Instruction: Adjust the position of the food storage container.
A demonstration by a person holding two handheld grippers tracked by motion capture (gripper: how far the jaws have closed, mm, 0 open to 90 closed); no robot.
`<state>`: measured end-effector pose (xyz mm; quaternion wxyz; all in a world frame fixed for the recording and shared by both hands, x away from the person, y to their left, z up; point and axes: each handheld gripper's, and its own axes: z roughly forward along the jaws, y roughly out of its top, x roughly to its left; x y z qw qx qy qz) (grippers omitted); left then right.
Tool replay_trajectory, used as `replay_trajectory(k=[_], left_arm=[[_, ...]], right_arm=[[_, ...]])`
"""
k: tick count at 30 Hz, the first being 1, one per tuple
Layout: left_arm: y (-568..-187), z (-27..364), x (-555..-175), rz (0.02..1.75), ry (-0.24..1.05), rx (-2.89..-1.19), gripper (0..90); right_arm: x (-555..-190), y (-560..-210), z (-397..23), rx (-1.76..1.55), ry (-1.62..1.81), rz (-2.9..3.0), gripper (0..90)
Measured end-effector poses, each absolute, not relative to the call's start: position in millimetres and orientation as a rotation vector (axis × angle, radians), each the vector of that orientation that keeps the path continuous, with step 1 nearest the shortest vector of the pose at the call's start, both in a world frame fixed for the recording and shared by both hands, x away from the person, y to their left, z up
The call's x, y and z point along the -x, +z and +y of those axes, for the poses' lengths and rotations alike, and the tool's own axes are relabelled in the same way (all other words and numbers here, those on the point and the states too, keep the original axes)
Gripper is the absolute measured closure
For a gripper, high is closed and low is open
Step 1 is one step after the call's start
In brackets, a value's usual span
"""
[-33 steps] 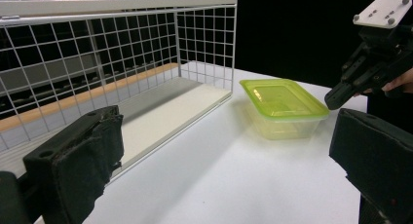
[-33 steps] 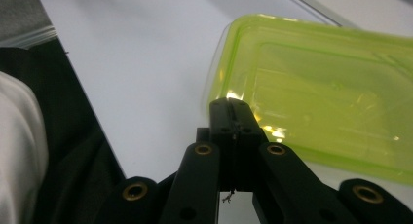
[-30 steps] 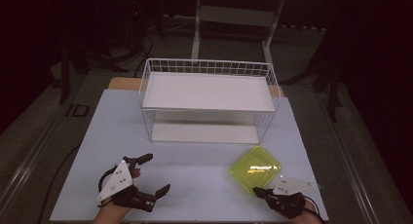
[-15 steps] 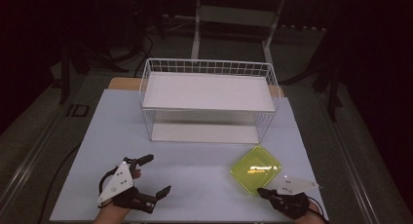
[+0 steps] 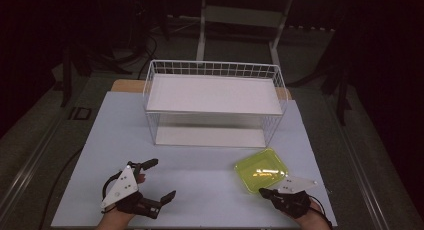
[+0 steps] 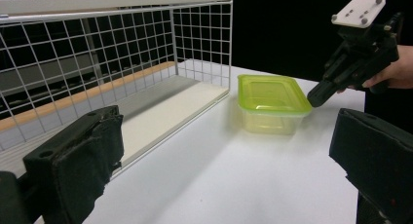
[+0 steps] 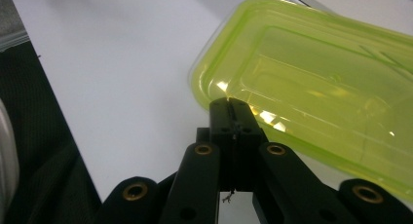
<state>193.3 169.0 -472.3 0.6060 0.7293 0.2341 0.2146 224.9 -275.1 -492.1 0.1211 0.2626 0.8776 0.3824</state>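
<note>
The green box [image 5: 262, 169] lies just ahead of the right hand-held gripper [image 5: 263, 192]. Its jaws are clenched, empty, tips at the box's near rim. The left hand-held gripper [image 5: 161, 179] stands released, well apart.

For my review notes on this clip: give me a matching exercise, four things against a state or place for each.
Things:
1. left gripper
2. right gripper
3. green box
4. wire rack

States:
a. lidded, on the table by the right hand
b. jaws shut
c. stands at the table's far side
d. jaws open, nothing between them

Pairs: 1-d, 2-b, 3-a, 4-c
</note>
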Motion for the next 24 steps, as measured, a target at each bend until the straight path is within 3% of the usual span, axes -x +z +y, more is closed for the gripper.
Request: replay_trajectory(k=[15, 24], left_arm=[[-473.0, 168.4, -193.4, 0.543, 0.489, -1.688, 0.0], [-473.3, 168.0, -193.6, 0.543, 0.485, -1.685, 0.0]], right_arm=[[-242.4, -488.4, -262.0, -0.754, 1.144, 2.546, 90.0], [-258.6, -468.0, -308.1, -0.855, 1.099, 2.375, 90.0]])
